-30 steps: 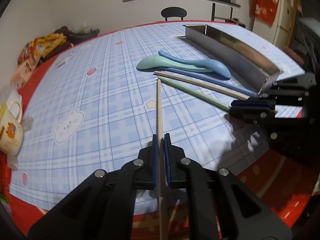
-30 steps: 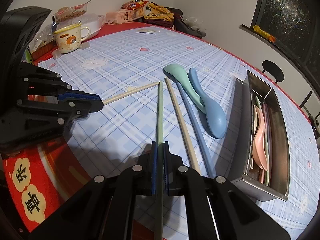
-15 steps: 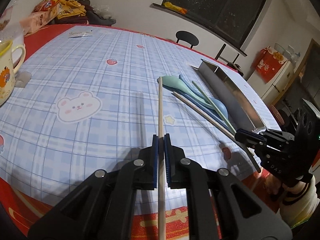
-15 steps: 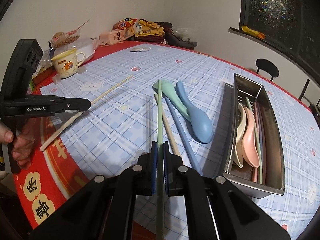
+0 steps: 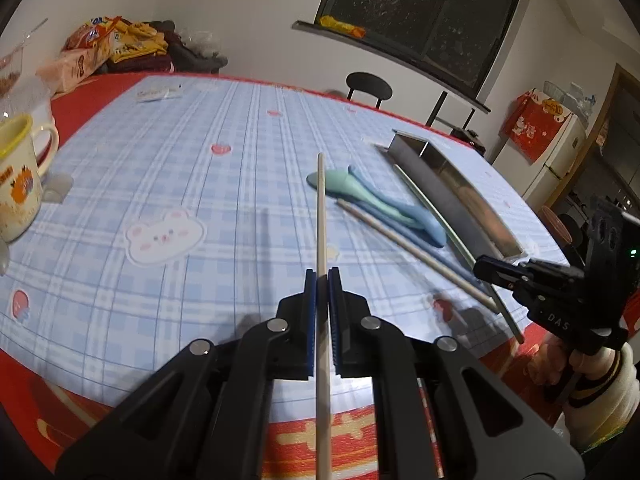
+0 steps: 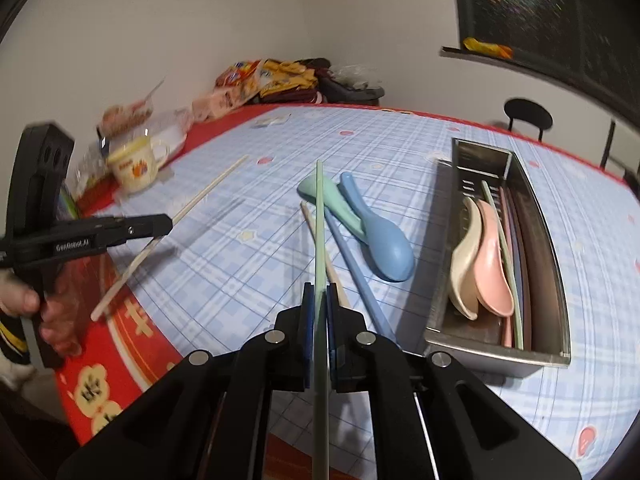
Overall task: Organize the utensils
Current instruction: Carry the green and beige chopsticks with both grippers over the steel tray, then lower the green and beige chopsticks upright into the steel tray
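A: What is held by each gripper?

B: A beige chopstick (image 5: 320, 216) is clamped between the closed jaws of the left gripper (image 5: 322, 280) and is carried above the table (image 5: 160, 168). A pale green chopstick (image 6: 319, 232) is clamped in the same way by the right gripper (image 6: 318, 294).

A: Where are the remaining utensils found?

B: A teal spoon (image 6: 328, 200) and a blue spoon (image 6: 380, 240) are laid touching on the table. Just beside them a second beige chopstick (image 6: 332, 276) and a blue chopstick (image 6: 356, 276) are seen. Pale and pink spoons and several chopsticks are contained in the steel tray (image 6: 556, 264), near the blue spoon.

A: What else is shown, and what stands in the way?

B: A yellow-rimmed mug (image 6: 134, 164) and snack packets (image 6: 260, 80) are placed at the far table edge; a black chair (image 6: 528, 114) is seen behind. The line from the green chopstick to the tray is crossed by the blue spoon and blue chopstick lying between.
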